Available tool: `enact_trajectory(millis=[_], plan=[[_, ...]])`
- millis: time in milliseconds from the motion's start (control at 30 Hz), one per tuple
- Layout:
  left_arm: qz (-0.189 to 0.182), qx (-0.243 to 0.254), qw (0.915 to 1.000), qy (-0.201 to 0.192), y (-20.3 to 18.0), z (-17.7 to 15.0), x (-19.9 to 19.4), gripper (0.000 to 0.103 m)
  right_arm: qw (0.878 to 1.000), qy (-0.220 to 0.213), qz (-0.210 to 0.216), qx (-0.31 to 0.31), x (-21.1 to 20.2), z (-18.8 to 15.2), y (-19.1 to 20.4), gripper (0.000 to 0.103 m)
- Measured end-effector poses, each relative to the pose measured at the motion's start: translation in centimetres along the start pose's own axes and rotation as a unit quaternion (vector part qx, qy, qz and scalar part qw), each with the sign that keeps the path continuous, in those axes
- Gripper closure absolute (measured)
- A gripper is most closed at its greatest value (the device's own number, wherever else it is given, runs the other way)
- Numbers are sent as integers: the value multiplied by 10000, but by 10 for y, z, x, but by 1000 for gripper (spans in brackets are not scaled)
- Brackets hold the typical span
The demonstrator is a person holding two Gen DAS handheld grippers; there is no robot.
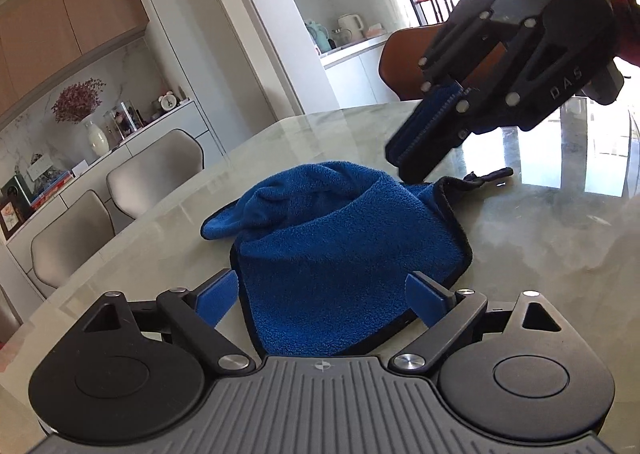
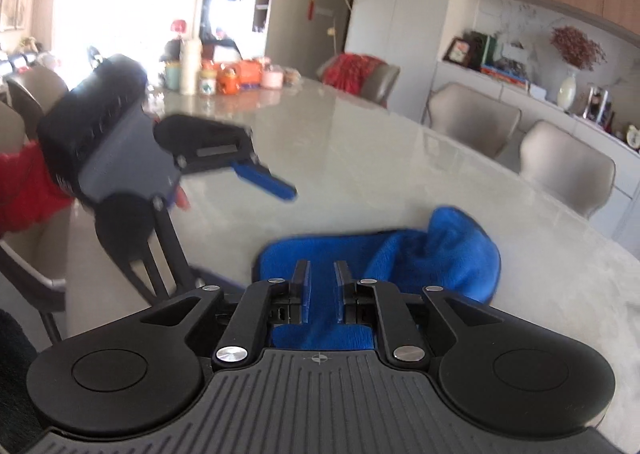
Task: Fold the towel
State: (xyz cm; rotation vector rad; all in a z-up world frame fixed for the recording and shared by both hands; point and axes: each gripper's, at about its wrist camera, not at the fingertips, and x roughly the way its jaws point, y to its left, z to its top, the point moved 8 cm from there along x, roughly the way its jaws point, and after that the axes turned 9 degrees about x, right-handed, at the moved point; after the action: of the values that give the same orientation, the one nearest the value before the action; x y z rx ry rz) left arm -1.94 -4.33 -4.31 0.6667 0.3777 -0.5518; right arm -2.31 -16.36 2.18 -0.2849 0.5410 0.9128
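Blue terry, one towel [image 1: 340,250], lies bunched on our pale marble desk [image 1: 540,238], edged in black, with a black loop tab at its far right corner. We count one towel, two grippers, and two blue-padded fingers on each.

From the left wrist view, going left to right: two grey chairs [image 1: 156,174] stand along the desk's far side below a sideboard, where one white vase [image 1: 97,138] holds dried flowers. Our left gripper [image 1: 326,296] comes next, its fingers [image 1: 218,302] spread wide, one on either side of the towel's near corner and not closed on it. At upper right our right gripper [image 1: 414,158] hangs tilted above the towel's far corner; here its fingers look almost together and we see no cloth between them.

From the right wrist view, left to right: the left gripper [image 2: 264,178] hovers above the bare desk [image 2: 360,158], wide apart, blurred. In the middle our right gripper [image 2: 321,274] has its fingers [image 2: 301,282] narrow, a slim gap between them, towel [image 2: 440,254] showing beneath; whether they touch it we cannot tell. Two grey chairs [image 2: 564,170] stand at right.
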Motion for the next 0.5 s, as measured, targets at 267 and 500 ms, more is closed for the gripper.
enact_trajectory(millis=[267,500], plan=[[-114,-1157,9920,493,37,-17,32,10,9830,-101,-1467,1101,-4,-28,-74,60],[-329,-1685,9824,737,47,-19,54,11,9680,219,-1315,2126,23,-53,-110,59]])
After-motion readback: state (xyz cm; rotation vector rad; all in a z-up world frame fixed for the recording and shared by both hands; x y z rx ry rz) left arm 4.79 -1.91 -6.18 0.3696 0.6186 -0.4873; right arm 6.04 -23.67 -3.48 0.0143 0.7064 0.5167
